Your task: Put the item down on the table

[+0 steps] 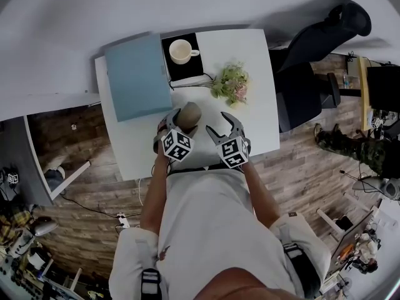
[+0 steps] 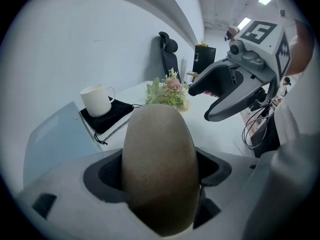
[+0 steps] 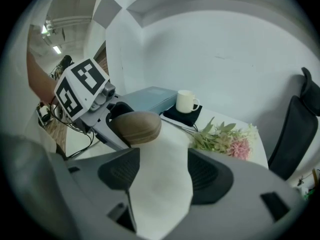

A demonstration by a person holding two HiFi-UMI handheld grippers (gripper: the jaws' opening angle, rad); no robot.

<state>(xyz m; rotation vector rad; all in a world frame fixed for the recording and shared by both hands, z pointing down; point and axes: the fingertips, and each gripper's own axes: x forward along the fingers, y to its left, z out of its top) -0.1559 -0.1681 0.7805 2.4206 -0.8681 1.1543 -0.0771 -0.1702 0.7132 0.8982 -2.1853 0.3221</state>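
Placement is in hand: left gripper (image 1: pixel 185 120) clamps the brown egg-shaped item (image 2: pixel 159 154) just over the white table (image 1: pixel 250 74), near its front edge. Right gripper (image 3: pixel 162 175) is empty, its 2 jaws parted. Next the item needs gentle touchdown, then release.

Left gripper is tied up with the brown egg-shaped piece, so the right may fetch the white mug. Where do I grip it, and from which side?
Probably the handle: the white mug stands upright on the black cloth, its handle jutting toward the flower bunch. Bring the right gripper in from that side, jaws pinching the loop.
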